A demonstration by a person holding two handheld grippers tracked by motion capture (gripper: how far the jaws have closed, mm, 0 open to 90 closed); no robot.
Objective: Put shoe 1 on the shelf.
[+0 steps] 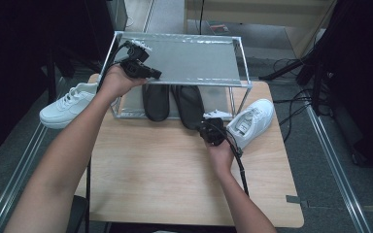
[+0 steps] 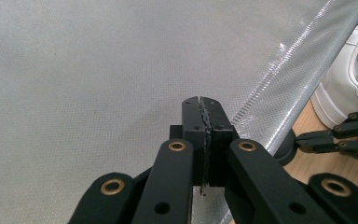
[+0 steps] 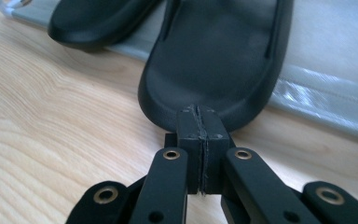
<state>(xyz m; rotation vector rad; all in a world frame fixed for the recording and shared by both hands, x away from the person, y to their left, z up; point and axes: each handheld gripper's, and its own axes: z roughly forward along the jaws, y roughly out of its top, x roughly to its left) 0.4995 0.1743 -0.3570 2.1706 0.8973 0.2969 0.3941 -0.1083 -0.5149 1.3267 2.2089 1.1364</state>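
Forearms are coming in from 6 o'clock in the high view, each hand carrying a tool. Right tool [image 1: 212,130] is sitting just below the centre of the tabletop [image 1: 165,179], jaws clenched flat together with nothing between them, as the right gripper view [image 3: 200,122] is showing. Its tip is pointing toward 12 o'clock at the heel of the right black slipper [image 3: 219,65], right up against it; actual contact is hard to tell. That slipper [image 1: 190,108] is lying half on the rack's lower shelf, heel sticking out onto the tabletop. At 9 o'clock of it, just beside, the left black slipper [image 1: 156,102] is lying on the same shelf [image 3: 326,88]. At 3 o'clock of the right tool, just beside, a white sneaker [image 1: 250,121] is resting on the tabletop.

Left tool [image 1: 143,65] is hanging at 11 o'clock of the scene, over the left end of the rack's grey mesh top shelf [image 1: 194,58]. Jaws are also clenched, gripping nothing [image 2: 201,109], mesh [image 2: 74,84] underneath. Another white sneaker [image 1: 68,107] is sitting at 9 o'clock, off the tabletop's left edge, well apart from the slippers.
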